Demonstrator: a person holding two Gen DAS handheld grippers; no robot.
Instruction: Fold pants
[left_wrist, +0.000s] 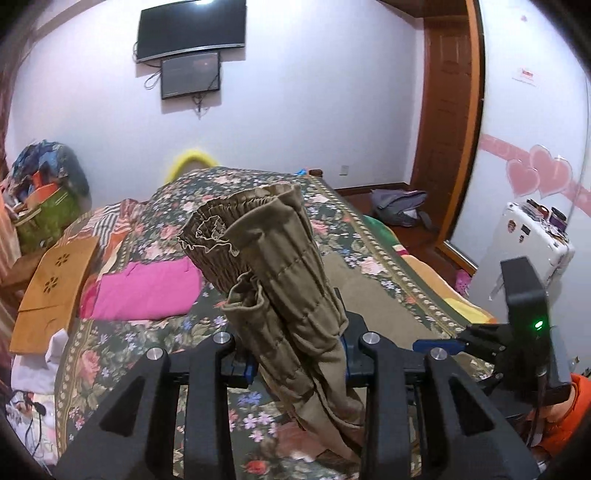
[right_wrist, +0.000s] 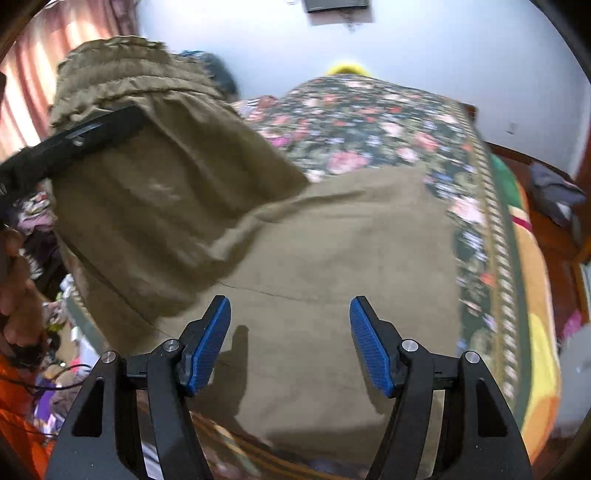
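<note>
Pants (left_wrist: 280, 266), khaki, hang bunched from my left gripper (left_wrist: 299, 354), whose fingers are clamped on the gathered waistband end, lifted above the bed (left_wrist: 373, 236). The rest of the cloth lies flat on the floral bedspread. My right gripper (right_wrist: 290, 343) hovers just over that flat part, fingers wide apart, holding nothing.
</note>
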